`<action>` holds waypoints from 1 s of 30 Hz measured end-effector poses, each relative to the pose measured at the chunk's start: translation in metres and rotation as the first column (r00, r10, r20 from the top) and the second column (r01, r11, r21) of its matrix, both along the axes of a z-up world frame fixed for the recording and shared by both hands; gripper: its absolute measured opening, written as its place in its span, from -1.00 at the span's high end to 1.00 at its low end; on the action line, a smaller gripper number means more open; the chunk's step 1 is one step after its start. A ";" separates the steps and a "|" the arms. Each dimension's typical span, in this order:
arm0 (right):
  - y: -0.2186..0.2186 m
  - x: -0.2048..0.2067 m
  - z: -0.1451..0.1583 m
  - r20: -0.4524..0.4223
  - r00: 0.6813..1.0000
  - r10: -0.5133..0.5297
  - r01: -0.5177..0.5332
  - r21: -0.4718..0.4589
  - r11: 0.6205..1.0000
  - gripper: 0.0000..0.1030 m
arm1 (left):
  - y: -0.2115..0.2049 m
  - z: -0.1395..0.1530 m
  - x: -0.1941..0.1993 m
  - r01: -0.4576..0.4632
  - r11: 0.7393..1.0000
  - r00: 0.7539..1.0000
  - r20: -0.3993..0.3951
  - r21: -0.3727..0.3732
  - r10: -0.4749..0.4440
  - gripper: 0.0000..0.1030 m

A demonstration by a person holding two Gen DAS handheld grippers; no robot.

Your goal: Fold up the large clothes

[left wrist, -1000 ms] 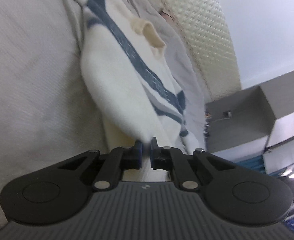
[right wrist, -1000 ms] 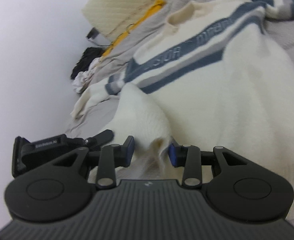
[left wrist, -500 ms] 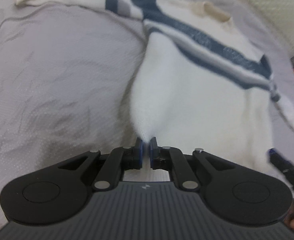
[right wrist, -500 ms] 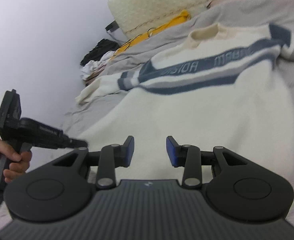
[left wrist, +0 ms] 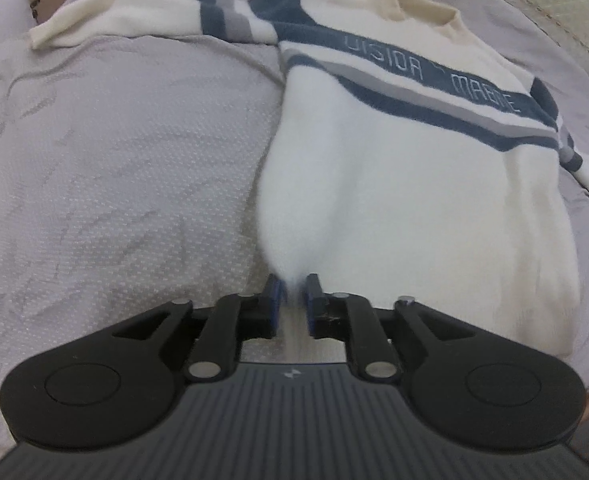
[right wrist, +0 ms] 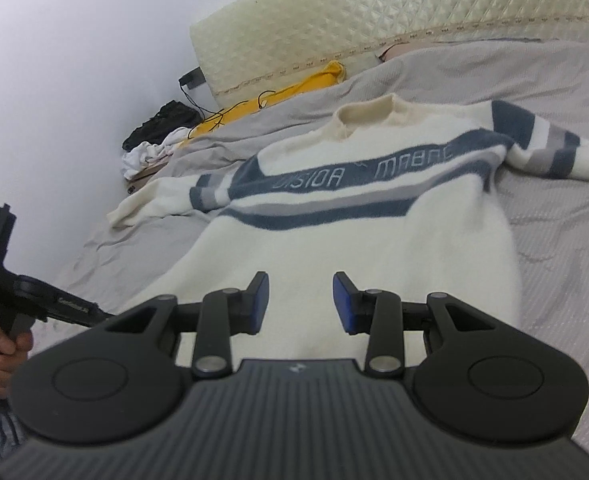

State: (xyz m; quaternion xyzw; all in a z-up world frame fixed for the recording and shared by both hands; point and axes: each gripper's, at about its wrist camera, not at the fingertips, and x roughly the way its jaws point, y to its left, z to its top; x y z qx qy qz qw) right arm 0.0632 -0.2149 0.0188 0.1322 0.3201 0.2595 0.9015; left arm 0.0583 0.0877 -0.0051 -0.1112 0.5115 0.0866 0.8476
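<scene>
A cream sweater [left wrist: 394, 184] with blue and grey chest stripes lies front up on the grey bed cover [left wrist: 114, 168], sleeves spread to both sides. My left gripper [left wrist: 293, 300] hangs over the sweater's lower left corner. Its jaws are opening, with the pinched-up tip of that corner still between the pads, which stand a little apart. My right gripper [right wrist: 300, 300] hovers open above the lower body of the sweater [right wrist: 354, 248], nothing between its fingers. In the right wrist view a hand [right wrist: 2, 344] holds the left gripper [right wrist: 34, 300] at the left edge.
A quilted cream headboard [right wrist: 374, 20] rises behind the bed. A yellow item [right wrist: 294, 88] with a black cable, plus a heap of black and white clothes [right wrist: 154, 136], lies at the far left by the wall. Grey cover [right wrist: 566, 248] stretches on both sides of the sweater.
The left gripper has risen and rolled upright, and its shut jaws have begun to part on the corner. The right gripper has lifted off the bunched hem that lay between its fingers.
</scene>
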 end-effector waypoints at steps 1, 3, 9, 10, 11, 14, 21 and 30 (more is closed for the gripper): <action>0.001 -0.001 0.001 0.006 1.000 -0.003 0.003 -0.008 1.000 0.23 | -0.001 0.001 0.000 0.003 1.000 1.000 0.002 0.006 -0.003 0.40; 0.002 -0.003 0.003 0.024 1.000 -0.018 0.018 -0.032 0.999 0.23 | -0.003 0.005 -0.003 0.011 1.000 1.000 0.017 0.029 -0.011 0.10; -0.005 -0.005 0.007 0.039 0.998 -0.040 0.041 -0.028 0.999 0.23 | -0.017 0.032 -0.018 0.016 0.996 0.990 0.141 0.088 -0.029 0.09; -0.006 -0.006 0.010 0.048 0.998 -0.044 0.045 -0.028 0.999 0.23 | -0.021 0.038 -0.020 0.019 0.995 0.986 0.164 0.097 -0.035 0.09; -0.007 -0.007 0.012 0.060 0.997 -0.046 0.048 -0.030 0.998 0.23 | -0.026 0.044 -0.023 0.024 0.995 0.980 0.194 0.100 -0.043 0.09; -0.009 -0.013 0.020 0.103 0.993 -0.058 0.063 -0.046 0.997 0.23 | -0.042 0.059 -0.026 0.040 0.994 0.962 0.266 0.101 -0.066 0.09; -0.024 -0.026 0.038 0.203 0.973 -0.108 0.123 -0.063 0.990 0.23 | -0.091 0.087 -0.023 0.124 0.990 0.896 0.422 0.062 -0.139 0.08; -0.050 -0.036 0.041 0.258 0.942 -0.217 0.241 -0.066 0.968 0.23 | -0.156 0.092 -0.005 0.235 0.963 0.818 0.507 0.134 -0.270 0.08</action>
